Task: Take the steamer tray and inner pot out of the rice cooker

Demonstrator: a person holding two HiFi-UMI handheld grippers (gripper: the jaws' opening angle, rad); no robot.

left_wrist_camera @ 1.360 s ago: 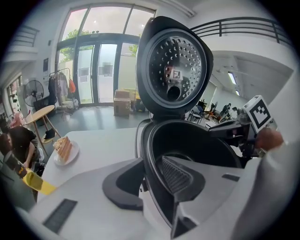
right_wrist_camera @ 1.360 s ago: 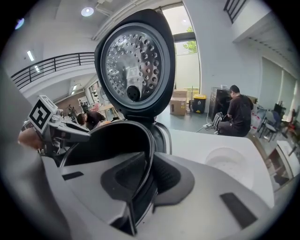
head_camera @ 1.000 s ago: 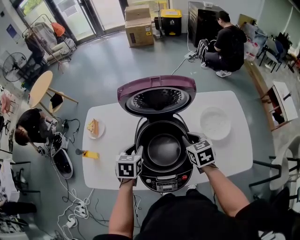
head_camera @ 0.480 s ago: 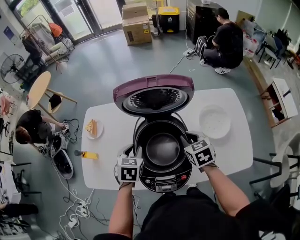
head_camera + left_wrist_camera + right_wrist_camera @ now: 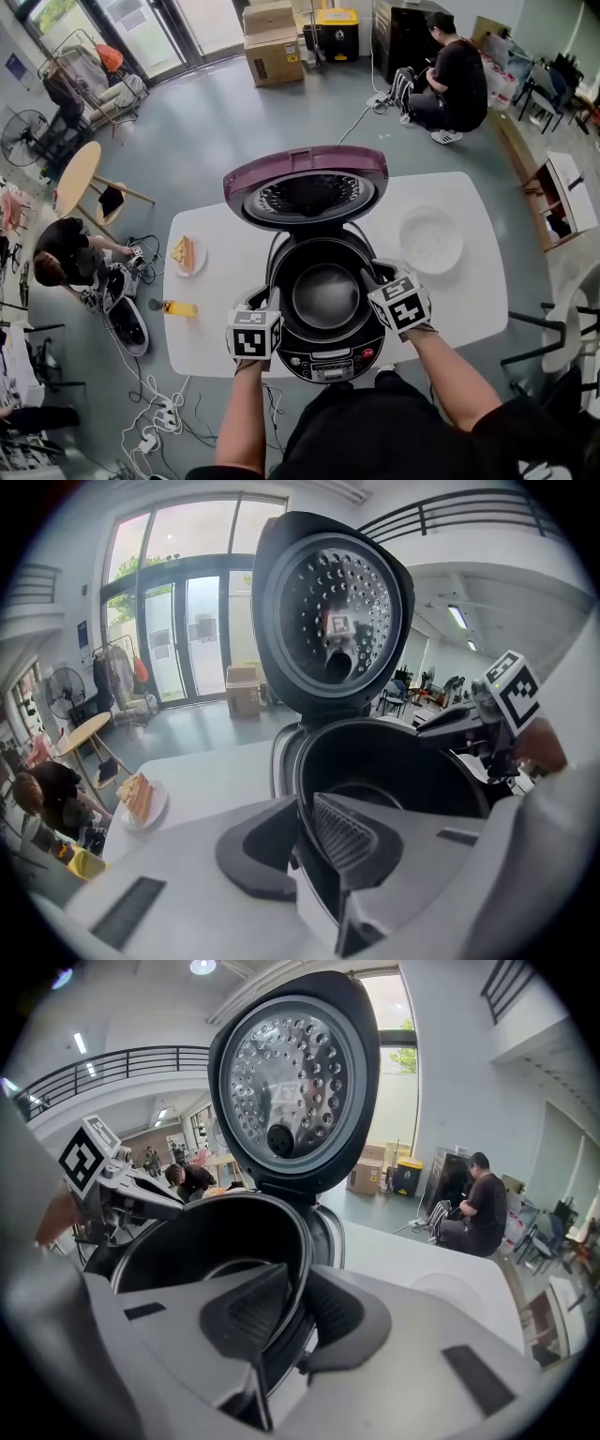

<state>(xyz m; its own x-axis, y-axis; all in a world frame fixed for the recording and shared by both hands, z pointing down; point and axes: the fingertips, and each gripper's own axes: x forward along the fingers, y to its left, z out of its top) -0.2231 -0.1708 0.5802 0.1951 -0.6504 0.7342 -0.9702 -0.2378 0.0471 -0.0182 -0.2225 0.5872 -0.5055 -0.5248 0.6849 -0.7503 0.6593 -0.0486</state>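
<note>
Pot rim (image 5: 375,752), left tongs (image 5: 305,846) closing on it

Head view looks down; gripper views closely face the rice cooker (image 5: 324,358).

Purple rice cooker lid (image 5: 305,161), black inner pot (image 5: 325,296), white table (image 5: 214,291), white steamer tray (image 5: 430,240), yellow bin (image 5: 336,23)

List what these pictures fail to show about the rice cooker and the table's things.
Control panel print: too small in the head view.
Inner pot outer wall: sunk inside the rice cooker in every view.
Food on the plate: too small in the head view, indistinct in the left gripper view.
White dish surface: too small in the head view; the right gripper covers part in its own view.
</note>
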